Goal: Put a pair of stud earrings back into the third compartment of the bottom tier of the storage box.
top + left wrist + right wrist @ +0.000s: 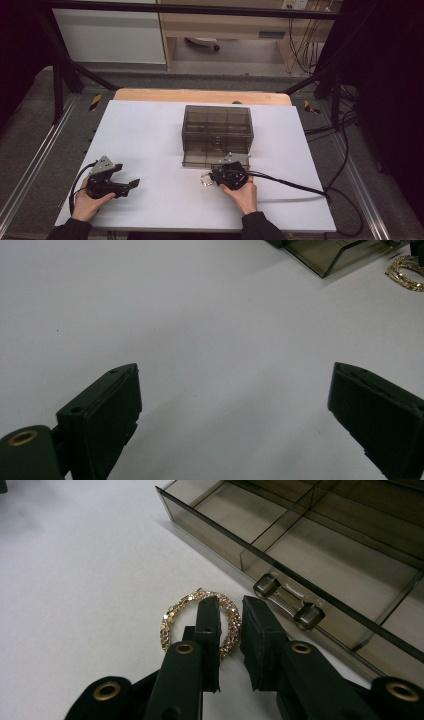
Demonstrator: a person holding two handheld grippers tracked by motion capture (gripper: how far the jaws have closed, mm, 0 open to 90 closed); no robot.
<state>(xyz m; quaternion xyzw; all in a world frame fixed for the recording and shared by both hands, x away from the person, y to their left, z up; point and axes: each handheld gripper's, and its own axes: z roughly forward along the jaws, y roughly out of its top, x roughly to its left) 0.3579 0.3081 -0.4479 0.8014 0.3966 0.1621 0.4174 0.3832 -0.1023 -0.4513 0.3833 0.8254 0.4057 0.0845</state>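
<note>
The left gripper [131, 184] rests on the sheet [150, 140] at about 8 o'clock from the box [217, 129], well apart from it. Its jaws stand wide apart with nothing between them, just bare white surface in the left gripper view.

At the middle, just off the drawer's 7 o'clock corner, lies the bracelet [200, 617], a gold, stone-set ring flat on the sheet. The right gripper [231, 630] is down over it: one jaw sits inside the loop, the other outside, with the band's near-right side in the narrow gap. Whether the pads are already pressing on it I cannot tell; the gap looks nearly closed.

To the right, at 1 o'clock from the bracelet, the drawer [320, 565] stands pulled out, its compartments empty, its two-post handle [289, 601] just beside the outer jaw.

Likely risks: the thin, flexible band could slip out of a shallow pinch and drop short of the drawer. The outer jaw could also knock the handle and push the drawer in, being so close to it.
</note>
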